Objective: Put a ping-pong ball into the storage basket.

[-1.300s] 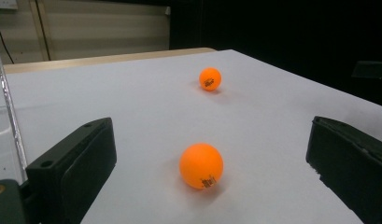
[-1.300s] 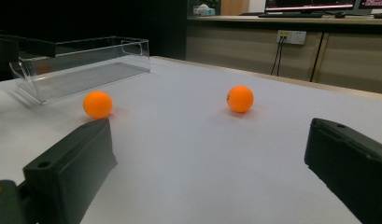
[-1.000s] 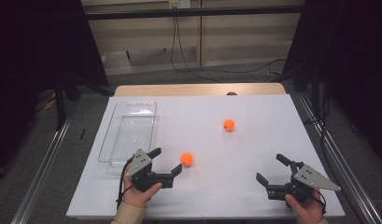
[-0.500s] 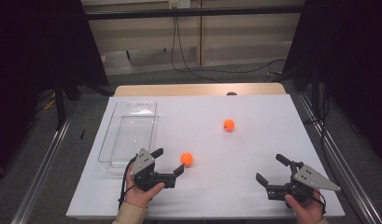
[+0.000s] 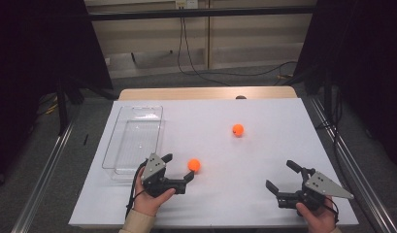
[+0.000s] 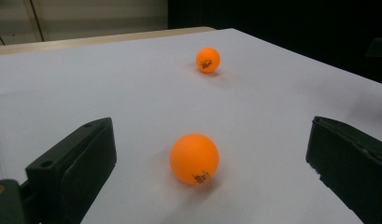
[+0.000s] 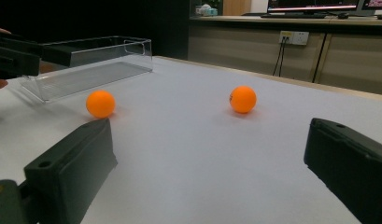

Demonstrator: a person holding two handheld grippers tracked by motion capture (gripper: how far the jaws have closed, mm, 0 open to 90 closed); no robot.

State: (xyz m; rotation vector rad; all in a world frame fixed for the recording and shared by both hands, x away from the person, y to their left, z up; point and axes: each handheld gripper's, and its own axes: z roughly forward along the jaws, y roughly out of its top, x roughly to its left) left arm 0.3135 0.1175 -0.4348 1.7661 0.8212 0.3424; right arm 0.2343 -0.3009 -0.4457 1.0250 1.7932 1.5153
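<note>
— Where does the left gripper (image 5: pixel 179 171) stand?

— Low over the white table (image 5: pixel 264 155), near the front edge, just beside the near end of the clear tray (image 5: pixel 133 141). Its jaws are spread wide and hold nothing. The near orange ball (image 5: pixel 194 165) lies on the table just ahead of the jaw tips; in the left gripper view the same ball (image 6: pixel 194 158) sits between the two jaws but farther out, touching neither.

— And the second ball?

— The far orange ball (image 5: pixel 238 129) rests well apart from the first, toward the middle of the table and farther from the person. In the left gripper view it (image 6: pixel 208 60) shows beyond the near one.

— The right gripper (image 5: pixel 282 176)?

— At the front right of the table, well apart from both balls, its jaws also wide open and empty. Its own view looks across the table at both balls and the tray (image 7: pixel 86 65) — the tray has nothing in it.

— Are the balls printed?

— Each carries a small dark marking; it is too small to read.
</note>
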